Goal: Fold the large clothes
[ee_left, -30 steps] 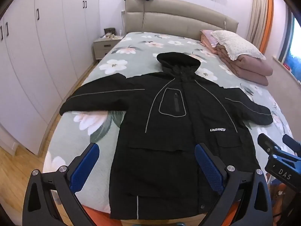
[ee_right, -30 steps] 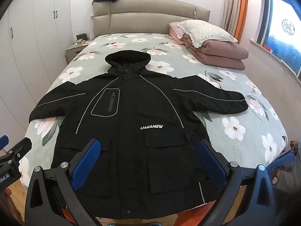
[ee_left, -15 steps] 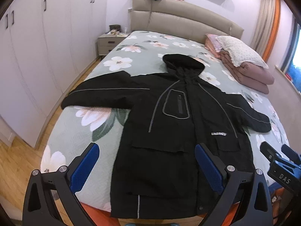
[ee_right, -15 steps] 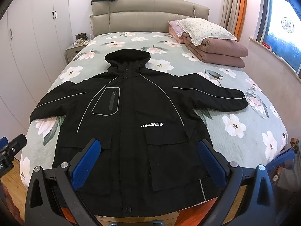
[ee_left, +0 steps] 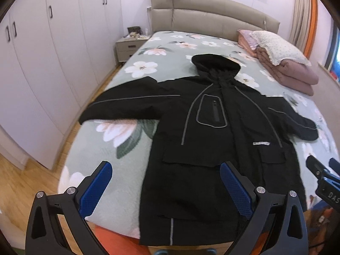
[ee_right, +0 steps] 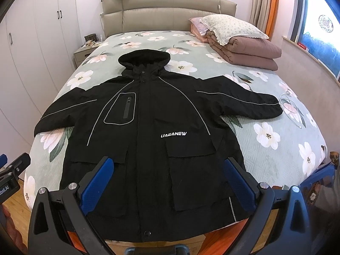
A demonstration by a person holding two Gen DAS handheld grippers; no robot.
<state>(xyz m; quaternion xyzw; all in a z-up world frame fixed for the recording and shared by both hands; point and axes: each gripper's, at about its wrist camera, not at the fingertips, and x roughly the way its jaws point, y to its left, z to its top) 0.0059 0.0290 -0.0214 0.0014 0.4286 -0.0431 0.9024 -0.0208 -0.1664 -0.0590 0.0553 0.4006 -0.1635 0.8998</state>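
Note:
A large black hooded jacket (ee_left: 214, 140) (ee_right: 148, 131) with grey piping lies face up and spread flat on the floral bed, hood toward the headboard, both sleeves out to the sides, hem at the foot edge. My left gripper (ee_left: 165, 188) hovers open above the hem's left part, nothing between its blue pads. My right gripper (ee_right: 167, 182) is open too, held over the lower front of the jacket. In the left wrist view the right gripper (ee_left: 325, 170) shows at the right edge; in the right wrist view part of the left gripper (ee_right: 12, 170) shows at the left edge.
The bed (ee_right: 276, 148) has a beige headboard (ee_right: 170, 10). A folded pink duvet with a pillow (ee_right: 240, 42) lies at the far right. White wardrobes (ee_left: 53, 53) and a nightstand (ee_left: 127, 47) line the left side, with wooden floor (ee_left: 17, 180) between. A white cable (ee_right: 291, 110) lies near the right sleeve.
The left wrist view has swung left, showing more wardrobe and floor, and the jacket sits further right in it. The right wrist view has barely shifted. Both grippers stayed open.

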